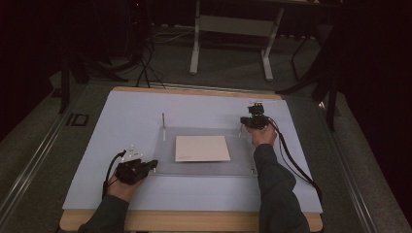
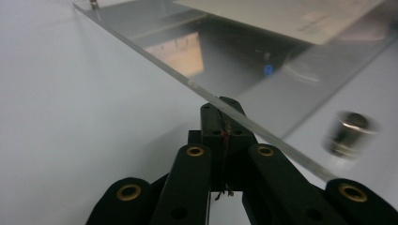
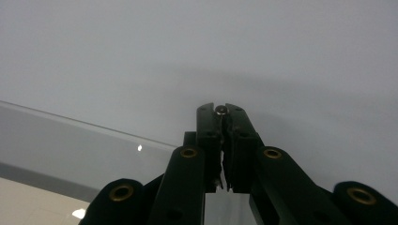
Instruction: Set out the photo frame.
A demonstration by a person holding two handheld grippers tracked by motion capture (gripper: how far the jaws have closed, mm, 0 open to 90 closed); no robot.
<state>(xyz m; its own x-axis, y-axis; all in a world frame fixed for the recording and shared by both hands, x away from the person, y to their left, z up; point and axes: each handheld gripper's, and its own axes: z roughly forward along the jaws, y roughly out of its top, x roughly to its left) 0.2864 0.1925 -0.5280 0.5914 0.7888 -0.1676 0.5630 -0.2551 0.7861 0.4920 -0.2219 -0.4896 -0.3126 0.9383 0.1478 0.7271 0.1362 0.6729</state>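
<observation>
A clear plastic plate (image 1: pixel 204 167) lies on the white sheet with a beige card (image 1: pixel 202 148) at its middle. At the plate's near left corner sits my left gripper (image 1: pixel 154 165), in a person's hand. In the left gripper view its jaws are shut, and the left gripper (image 2: pixel 220 105) has its tips right at the plate's edge (image 2: pixel 263 89), with nothing seen between them. A short metal post (image 2: pixel 347 133) stands just to the right. My right gripper (image 1: pixel 243 124) is at the far right corner. In the right gripper view, the right gripper (image 3: pixel 220 108) is shut on a small metal pin (image 3: pixel 220 110).
A thin upright pin (image 1: pixel 163 124) stands at the plate's far left corner and a small post (image 1: pixel 253 171) at its near right. The white sheet (image 1: pixel 126 116) covers a wooden table. Cables trail from both grippers. A white stand (image 1: pixel 233 29) sits on the dark floor beyond.
</observation>
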